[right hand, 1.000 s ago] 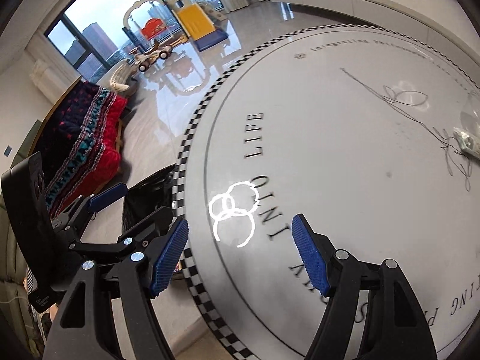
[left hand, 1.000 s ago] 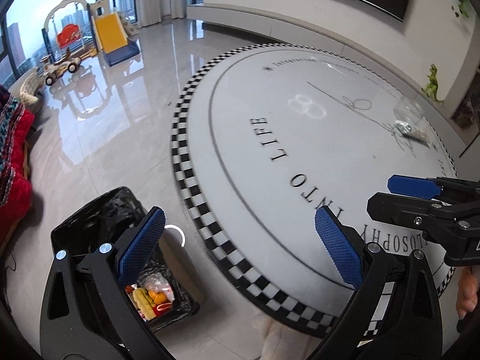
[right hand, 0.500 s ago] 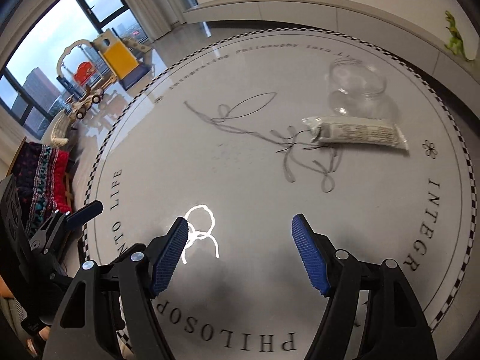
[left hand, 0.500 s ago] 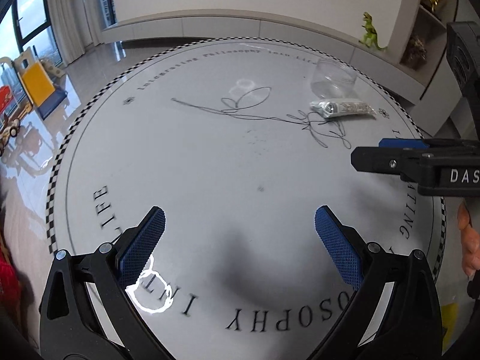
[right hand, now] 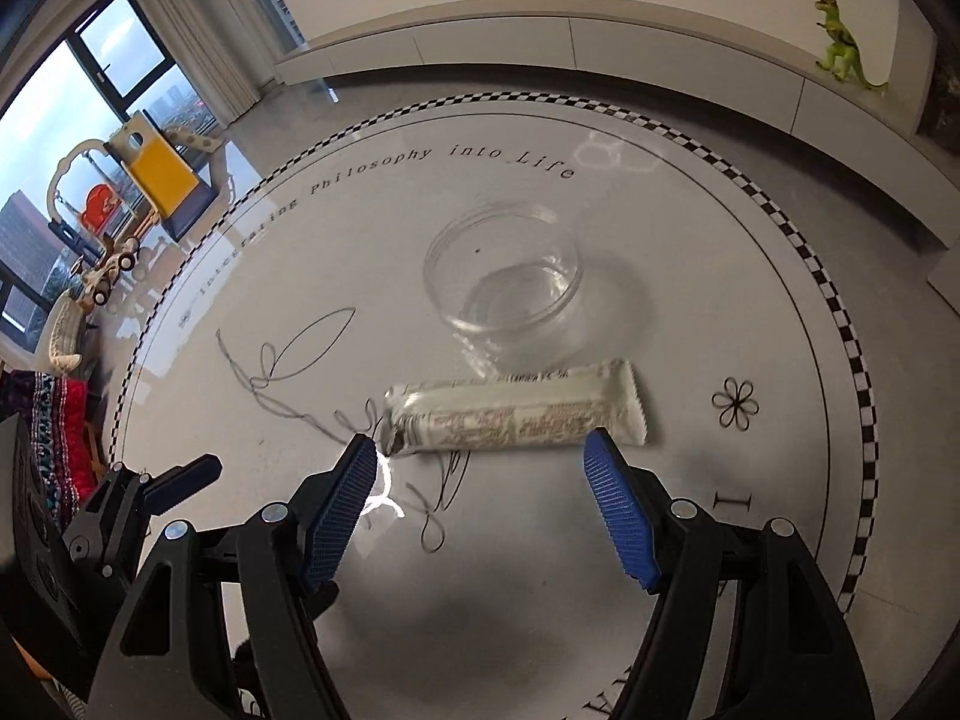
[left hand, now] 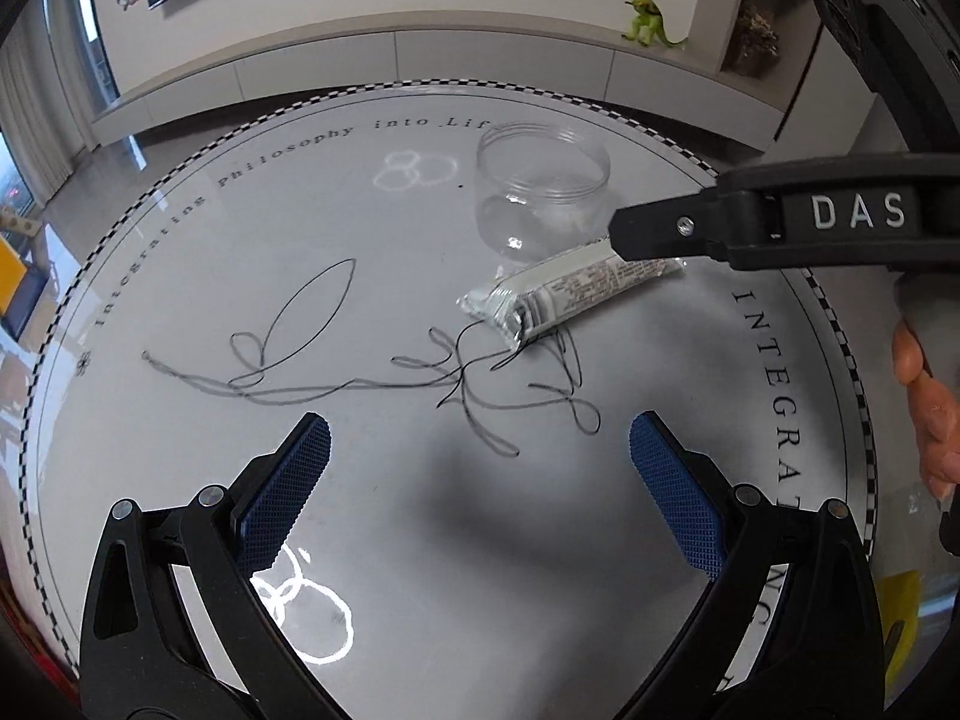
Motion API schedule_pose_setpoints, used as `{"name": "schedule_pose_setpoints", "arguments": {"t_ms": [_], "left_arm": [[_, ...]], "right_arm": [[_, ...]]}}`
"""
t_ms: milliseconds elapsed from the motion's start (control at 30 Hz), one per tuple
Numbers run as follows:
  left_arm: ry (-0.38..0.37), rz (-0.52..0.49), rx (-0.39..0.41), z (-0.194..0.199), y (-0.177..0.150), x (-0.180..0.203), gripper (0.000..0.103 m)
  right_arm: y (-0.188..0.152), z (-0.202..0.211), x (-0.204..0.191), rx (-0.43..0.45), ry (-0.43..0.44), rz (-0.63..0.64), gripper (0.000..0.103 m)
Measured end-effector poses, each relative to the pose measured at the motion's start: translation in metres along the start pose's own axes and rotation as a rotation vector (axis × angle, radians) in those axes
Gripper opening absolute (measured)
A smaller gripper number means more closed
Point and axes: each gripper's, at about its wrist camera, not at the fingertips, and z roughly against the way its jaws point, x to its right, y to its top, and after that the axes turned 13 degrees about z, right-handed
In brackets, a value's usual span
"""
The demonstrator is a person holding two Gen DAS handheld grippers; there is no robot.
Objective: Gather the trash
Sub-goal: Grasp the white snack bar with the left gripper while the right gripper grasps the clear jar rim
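A silver-white snack wrapper [right hand: 516, 417] lies flat on the round white table [right hand: 750, 300], just in front of a clear plastic jar [right hand: 504, 288]. My right gripper [right hand: 480, 450] is open, its fingertips on either side of the wrapper's near edge, just short of it. In the left wrist view the wrapper [left hand: 564, 294] and the jar [left hand: 540, 192] sit beyond my open, empty left gripper [left hand: 474, 438]. The right gripper's finger [left hand: 750, 228] reaches in from the right over the wrapper's far end.
A green toy dinosaur [right hand: 840, 42] stands on the low white cabinet behind the table. Toys and a small slide [right hand: 162, 174] stand by the window at the left. The table bears printed lettering and a line drawing.
Both grippers swung from the bin and the table's edge toward the table's far side. The wrapper and jar are now close in front of the right gripper. Both stay open.
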Motion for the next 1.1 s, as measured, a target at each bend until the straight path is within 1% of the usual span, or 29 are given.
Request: {"name": "schedule_pose_setpoints", "arguments": {"t_ms": [100, 200, 267, 333, 433, 467, 500, 533, 567, 600, 767, 867, 900, 933, 967, 1000, 1067, 1100], "left_arm": [[-0.007, -0.021, -0.017, -0.017, 0.015, 0.01, 0.097], [-0.023, -0.043, -0.028, -0.029, 0.026, 0.015, 0.097], [-0.017, -0.056, -0.032, -0.037, 0.032, 0.019, 0.097], [-0.011, -0.072, -0.037, -0.044, 0.037, 0.019, 0.097], [-0.013, -0.082, -0.047, -0.055, 0.044, 0.021, 0.097], [-0.011, -0.084, -0.049, -0.059, 0.046, 0.021, 0.097], [-0.01, -0.087, -0.051, -0.062, 0.048, 0.022, 0.097], [-0.011, -0.091, -0.054, -0.065, 0.05, 0.023, 0.097], [-0.012, -0.096, -0.057, -0.069, 0.052, 0.024, 0.097], [-0.012, -0.103, -0.059, -0.072, 0.054, 0.026, 0.097], [-0.052, -0.145, -0.067, -0.082, 0.058, 0.039, 0.097], [-0.043, -0.19, -0.062, -0.086, 0.056, 0.049, 0.096], [-0.046, -0.203, -0.073, -0.088, 0.055, 0.052, 0.09], [-0.041, -0.217, -0.077, -0.09, 0.053, 0.055, 0.088], [-0.024, -0.237, -0.076, -0.091, 0.051, 0.058, 0.084], [-0.023, -0.248, -0.084, -0.091, 0.05, 0.06, 0.078], [-0.008, -0.258, -0.087, -0.09, 0.048, 0.058, 0.073], [-0.003, -0.257, -0.091, -0.088, 0.046, 0.059, 0.068]], "right_arm": [[0.021, -0.013, 0.013, -0.018, -0.011, 0.0, 0.072], [0.038, -0.027, 0.019, -0.057, -0.03, 0.018, 0.072], [0.047, -0.038, 0.024, -0.078, -0.044, 0.032, 0.072], [0.054, -0.048, 0.028, -0.099, -0.049, 0.045, 0.068], [0.059, -0.067, 0.035, -0.146, -0.032, 0.046, 0.057], [0.062, -0.073, 0.036, -0.159, -0.024, 0.044, 0.048], [0.062, -0.079, 0.039, -0.171, -0.022, 0.042, 0.031], [0.061, -0.08, 0.041, -0.173, -0.032, 0.041, 0.025], [0.06, -0.081, 0.044, -0.171, -0.046, 0.039, 0.012], [0.059, -0.08, 0.049, -0.165, -0.056, 0.029, 0.007], [0.052, -0.067, 0.078, -0.138, -0.107, -0.035, 0.007], [0.045, -0.058, 0.094, -0.127, -0.115, -0.073, 0.007], [0.043, -0.056, 0.098, -0.123, -0.116, -0.083, 0.007], [0.042, -0.054, 0.099, -0.121, -0.117, -0.09, 0.007], [0.039, -0.051, 0.1, -0.117, -0.114, -0.097, 0.007], [0.036, -0.049, 0.1, -0.113, -0.112, -0.102, 0.007], [0.034, -0.044, 0.098, -0.105, -0.106, -0.11, 0.007], [0.034, -0.044, 0.096, -0.103, -0.102, -0.112, 0.007]]}}
